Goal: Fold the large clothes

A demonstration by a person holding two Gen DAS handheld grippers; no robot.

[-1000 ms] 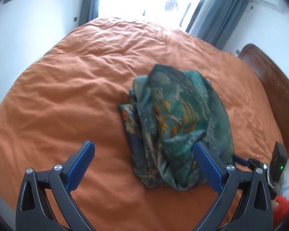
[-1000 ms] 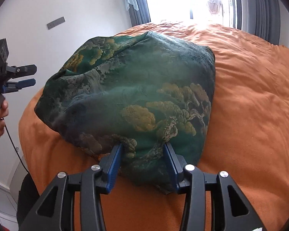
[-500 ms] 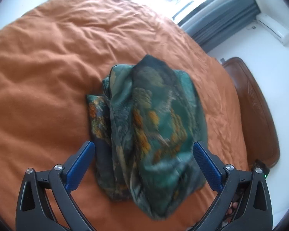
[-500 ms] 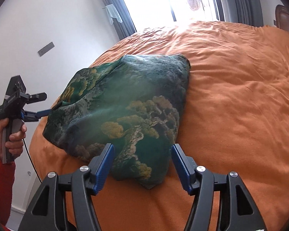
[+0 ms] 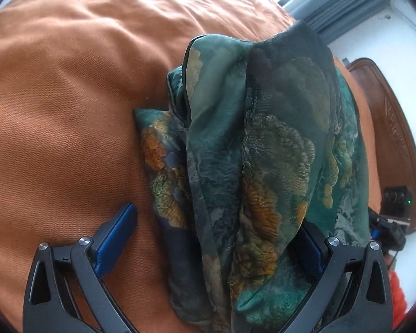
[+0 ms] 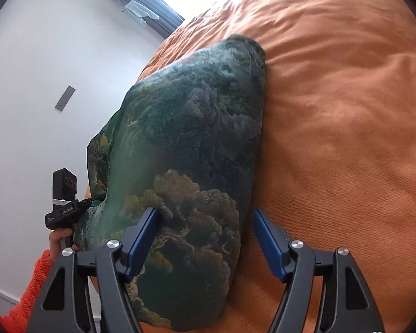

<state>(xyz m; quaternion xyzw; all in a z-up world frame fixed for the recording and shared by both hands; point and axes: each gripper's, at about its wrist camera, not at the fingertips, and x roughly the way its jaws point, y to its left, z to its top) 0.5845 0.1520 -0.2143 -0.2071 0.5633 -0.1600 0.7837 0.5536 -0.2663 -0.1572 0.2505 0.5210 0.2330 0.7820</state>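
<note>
Garment [image 6: 185,144] lies bunched on the bedspread [image 6: 346,111]; both grippers (left [image 5: 216,236], right [image 6: 205,238]) gape around it, right jaws just widening; clamping only 1 layer risks unravelling folds.

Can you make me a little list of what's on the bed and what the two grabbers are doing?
surface: orange bed cover, wrinkled
garment: green patterned cloth, folded into a bundle, lying on the cover
left gripper: open wide, astride the near end of the bundle, pads not squeezing
right gripper: jaws have just been opening; cloth lies between them, right pad clear of it
person: hand in an orange sleeve holding the left gripper's handle
background: wooden headboard, grey curtain
</note>
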